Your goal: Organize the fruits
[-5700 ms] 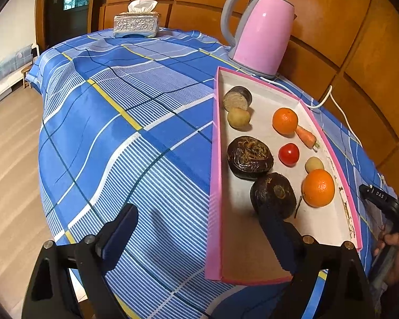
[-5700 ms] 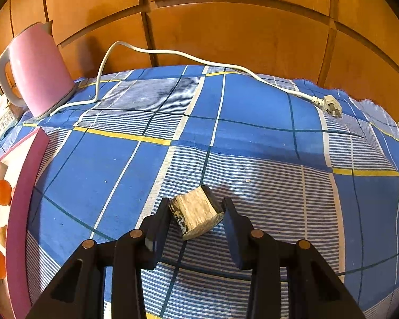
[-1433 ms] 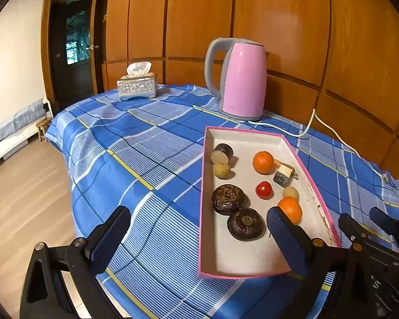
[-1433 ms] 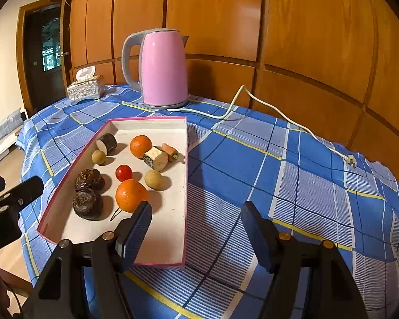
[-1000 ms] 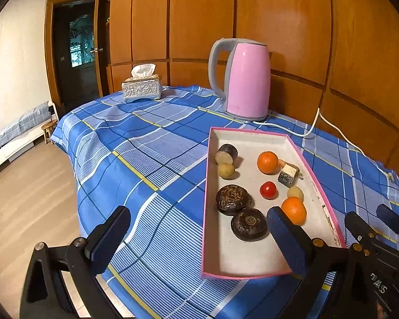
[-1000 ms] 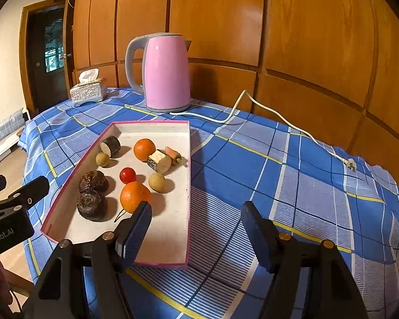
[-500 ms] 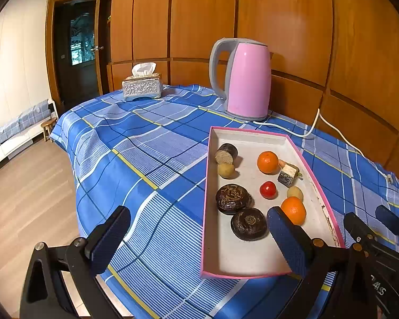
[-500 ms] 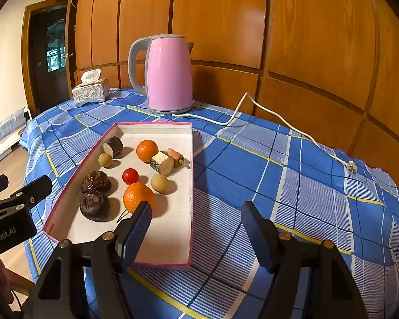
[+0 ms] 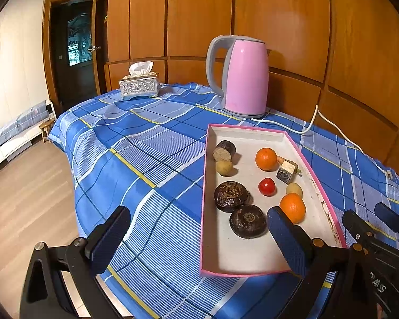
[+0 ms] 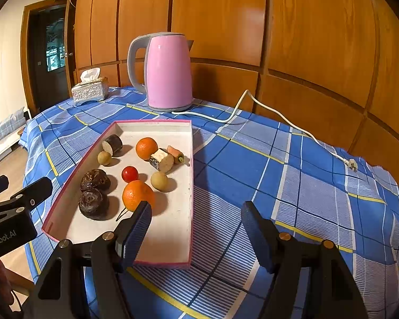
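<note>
A pink-rimmed tray (image 9: 329, 215) (image 10: 191, 186) lies on the blue plaid tablecloth. It holds two oranges (image 9: 266, 158) (image 10: 137, 195), a red tomato (image 9: 266, 186) (image 10: 129, 174), two dark wrinkled fruits (image 9: 231, 195) (image 10: 93, 203), two small tan fruits (image 10: 159, 181), a cut dark root (image 9: 224, 150), a pale cut chunk (image 10: 161, 161) and a carrot piece (image 10: 175, 154). My left gripper (image 9: 196, 236) is open and empty, near the tray's front edge. My right gripper (image 10: 195, 228) is open and empty, above the tray's front right corner.
A pink kettle (image 9: 243, 77) (image 10: 167, 70) stands behind the tray, its white cord (image 10: 292, 126) trailing right to a loose plug (image 10: 352, 164). A tissue box (image 9: 139, 85) sits at the far left. Wood panelling backs the table. The table edge drops to the floor at left.
Earlier my right gripper was shut on the pale cut chunk over the cloth; the chunk now lies in the tray. Both grippers have pulled back and barely moved in the last second.
</note>
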Demonstrator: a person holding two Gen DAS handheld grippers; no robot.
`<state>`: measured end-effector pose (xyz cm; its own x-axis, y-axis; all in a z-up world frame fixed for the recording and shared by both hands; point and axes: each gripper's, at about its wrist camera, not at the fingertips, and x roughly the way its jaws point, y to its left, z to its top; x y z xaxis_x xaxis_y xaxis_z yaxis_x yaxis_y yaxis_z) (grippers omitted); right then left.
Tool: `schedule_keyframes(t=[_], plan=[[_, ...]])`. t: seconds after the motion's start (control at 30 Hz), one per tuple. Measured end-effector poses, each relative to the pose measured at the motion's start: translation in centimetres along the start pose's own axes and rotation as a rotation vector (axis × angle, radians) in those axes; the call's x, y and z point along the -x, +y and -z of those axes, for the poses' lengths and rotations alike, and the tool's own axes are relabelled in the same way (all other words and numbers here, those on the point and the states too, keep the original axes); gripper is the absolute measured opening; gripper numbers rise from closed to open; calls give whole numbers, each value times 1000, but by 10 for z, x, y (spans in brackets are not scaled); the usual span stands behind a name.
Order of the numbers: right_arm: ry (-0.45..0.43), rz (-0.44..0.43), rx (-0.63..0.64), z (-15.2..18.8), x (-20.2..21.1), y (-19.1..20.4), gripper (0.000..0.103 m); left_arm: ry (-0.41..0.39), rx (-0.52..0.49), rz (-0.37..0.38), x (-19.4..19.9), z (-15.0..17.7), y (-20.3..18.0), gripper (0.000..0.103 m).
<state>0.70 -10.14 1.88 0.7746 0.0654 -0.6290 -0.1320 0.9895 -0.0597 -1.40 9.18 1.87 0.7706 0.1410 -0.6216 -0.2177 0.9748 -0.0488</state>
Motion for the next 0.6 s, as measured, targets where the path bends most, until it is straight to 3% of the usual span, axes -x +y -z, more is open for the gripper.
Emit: schedule_keyframes(t=[0.6], plan=[[10, 4, -16, 1, -1, -5, 71, 30, -14, 28, -9, 4, -1, 103]])
